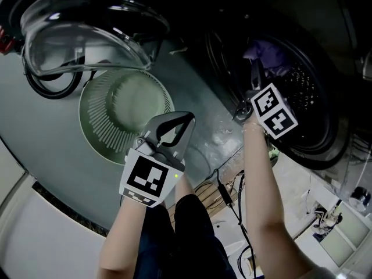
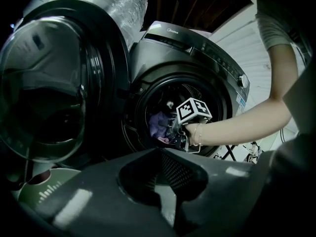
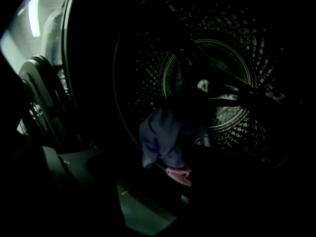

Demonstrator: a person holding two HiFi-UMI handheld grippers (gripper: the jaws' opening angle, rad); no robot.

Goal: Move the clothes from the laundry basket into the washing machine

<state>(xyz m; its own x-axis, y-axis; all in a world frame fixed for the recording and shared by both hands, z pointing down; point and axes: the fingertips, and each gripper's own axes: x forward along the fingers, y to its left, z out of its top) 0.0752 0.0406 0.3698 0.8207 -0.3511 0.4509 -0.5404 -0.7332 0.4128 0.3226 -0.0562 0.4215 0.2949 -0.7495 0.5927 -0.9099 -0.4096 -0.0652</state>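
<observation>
**Right gripper at the washer's mouth beside a purple cloth, left gripper shut over the basket**

Head view: The camera looks steeply down. The left gripper hangs over a round, pale green laundry basket with slotted walls, whose bare floor shows. Its two jaws meet at the tips with nothing between them. Above the basket, the glass door of the washing machine stands swung open. On the right, a bare forearm reaches up to the right gripper, which points into the machine's dark round opening. A purple cloth lies just beyond its tip, inside the opening.

Left gripper view: The dark jaws fill the bottom of the picture and close to a peak in the middle, holding nothing. Past them, the machine faces the camera with its door open to the left. The right gripper sits at the lower rim of the opening, with the purple cloth just to its left inside.

Right gripper view: This view is very dark. The perforated metal drum curves away behind. The purple cloth hangs in the centre, close before the jaws, with a small pink piece below it. It is too dark to tell whether these jaws are apart, together or gripping the cloth.
</observation>
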